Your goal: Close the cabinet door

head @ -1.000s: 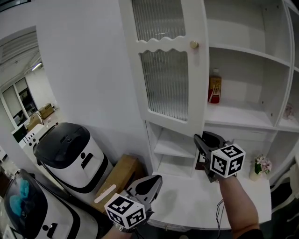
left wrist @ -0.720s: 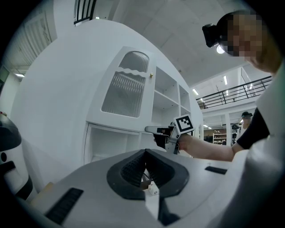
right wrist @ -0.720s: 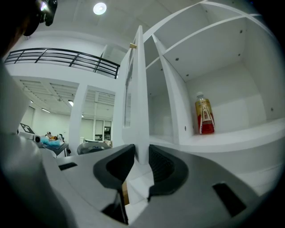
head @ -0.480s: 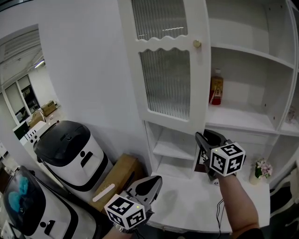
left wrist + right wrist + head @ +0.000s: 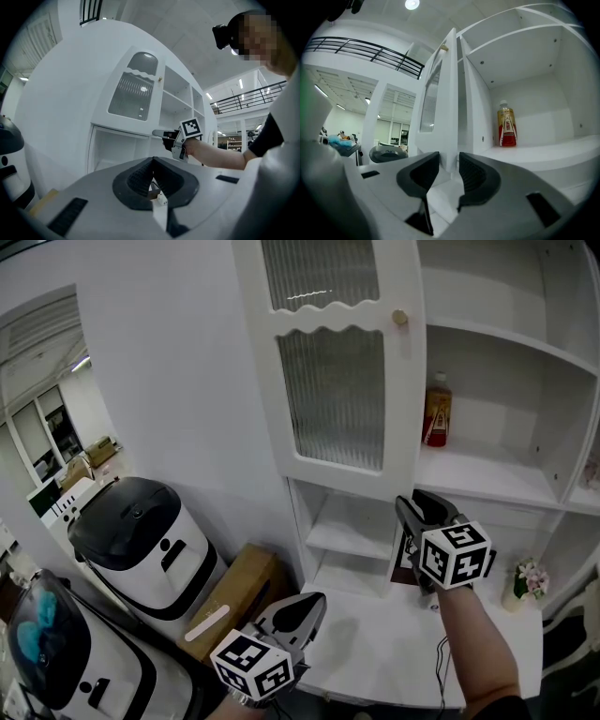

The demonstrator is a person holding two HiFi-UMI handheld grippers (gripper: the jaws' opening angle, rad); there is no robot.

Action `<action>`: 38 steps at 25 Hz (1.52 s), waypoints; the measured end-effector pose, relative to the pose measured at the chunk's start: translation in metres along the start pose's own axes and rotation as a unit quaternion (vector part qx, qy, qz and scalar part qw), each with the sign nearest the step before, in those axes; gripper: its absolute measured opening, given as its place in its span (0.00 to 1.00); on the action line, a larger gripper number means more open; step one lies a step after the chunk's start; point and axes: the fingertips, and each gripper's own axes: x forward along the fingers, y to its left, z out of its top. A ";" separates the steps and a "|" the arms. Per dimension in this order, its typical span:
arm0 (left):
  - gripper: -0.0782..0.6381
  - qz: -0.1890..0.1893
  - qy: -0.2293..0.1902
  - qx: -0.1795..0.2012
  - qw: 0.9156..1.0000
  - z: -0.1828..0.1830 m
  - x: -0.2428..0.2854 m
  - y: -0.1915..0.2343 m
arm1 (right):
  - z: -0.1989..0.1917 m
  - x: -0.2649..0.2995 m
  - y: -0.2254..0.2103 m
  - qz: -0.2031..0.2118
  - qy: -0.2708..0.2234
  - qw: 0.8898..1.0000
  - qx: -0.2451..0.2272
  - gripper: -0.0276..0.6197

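The white cabinet door (image 5: 337, 381) with ribbed glass and a small round knob (image 5: 400, 318) stands partly open in front of the shelves. My right gripper (image 5: 417, 507) points level at the door's lower free corner. In the right gripper view the door's edge (image 5: 452, 93) stands between the jaws of my right gripper (image 5: 447, 161), which are opening, with a slim gap beside the pads. A red-labelled bottle (image 5: 434, 413) stands on the shelf behind the door. My left gripper (image 5: 305, 606) hovers low over the counter, shut on nothing, well left of the door.
A white counter (image 5: 403, 634) lies under the cabinet, with a small flower pot (image 5: 525, 577) at its right end. A black-and-white appliance (image 5: 141, 540) and a cardboard box (image 5: 239, 592) sit on the floor to the left. Open shelves (image 5: 487, 474) fill the cabinet.
The door and my right gripper at its lower corner have shifted slightly to the right. My left gripper has stayed in place.
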 end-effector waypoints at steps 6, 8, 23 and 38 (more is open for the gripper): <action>0.12 0.000 0.003 0.001 1.000 -0.001 0.002 0.003 | 0.001 0.005 -0.010 -0.028 0.004 0.999 -0.018 0.30; 0.12 -0.001 0.004 0.001 1.000 -0.002 0.003 0.003 | 0.001 0.008 -0.012 -0.033 0.007 0.999 -0.021 0.31; 0.12 -0.009 0.007 0.004 1.000 -0.001 0.009 0.005 | 0.001 0.021 -0.024 -0.054 0.015 0.997 -0.050 0.31; 0.12 -0.008 0.006 -0.003 1.000 -0.005 0.010 0.014 | 0.002 0.030 -0.027 -0.064 0.018 0.995 -0.069 0.30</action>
